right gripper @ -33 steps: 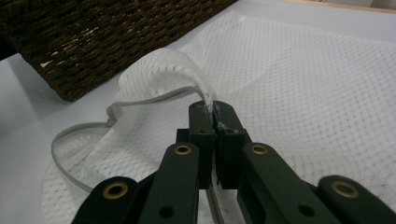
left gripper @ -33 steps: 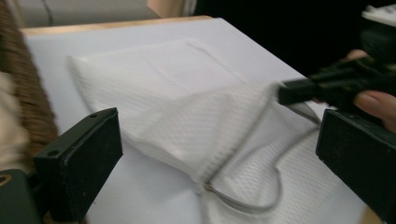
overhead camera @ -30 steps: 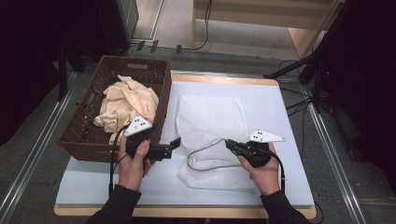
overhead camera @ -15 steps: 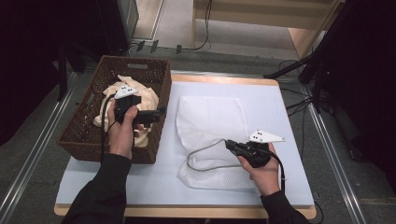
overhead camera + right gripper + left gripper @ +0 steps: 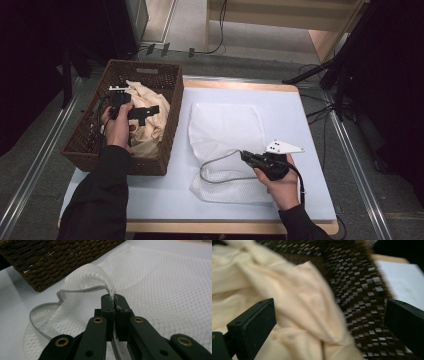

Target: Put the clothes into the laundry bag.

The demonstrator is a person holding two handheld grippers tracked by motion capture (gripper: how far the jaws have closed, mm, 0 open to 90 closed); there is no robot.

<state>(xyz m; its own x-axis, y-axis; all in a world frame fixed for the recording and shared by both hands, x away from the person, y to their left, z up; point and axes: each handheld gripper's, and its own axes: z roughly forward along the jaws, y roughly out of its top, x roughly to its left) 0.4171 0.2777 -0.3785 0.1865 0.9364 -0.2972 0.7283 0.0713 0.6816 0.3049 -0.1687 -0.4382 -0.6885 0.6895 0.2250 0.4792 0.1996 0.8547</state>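
- High view shows the cream cloth (image 5: 145,112) bunched in the wicker basket (image 5: 85,145) at the table's left, with the left gripper (image 5: 150,111) held over it, pointing toward the basket's right wall
- Left gripper view has both black jaws spread wide, nothing between them but air; a raised fold of the cream cloth (image 5: 312,315) lies just ahead and slightly below the gap, with the basket's woven wall (image 5: 362,290) right behind it
- Soft, light and limp is how that cloth should handle: it will sag and trail when lifted, so a pinch on the raised ridge of the fold would probably hold better than one on a flat patch, and a deep bite is safer than a grab at the edge
- Snagging on the rough weave looks possible if the cloth drags over the rim
- Right gripper view shows the right gripper (image 5: 114,300) clamped tight on the mesh bag (image 5: 162,285), gripping the corded rim of its mouth so that a loop of the rim (image 5: 85,277) stands up off the white table (image 5: 15,302)
- Thin and floppy, the mesh bag (image 5: 225,130) lies flat beside the basket, well apart from the cloth; its mouth (image 5: 220,167) is propped open toward the person, and I judge it will collapse if the rim is let go
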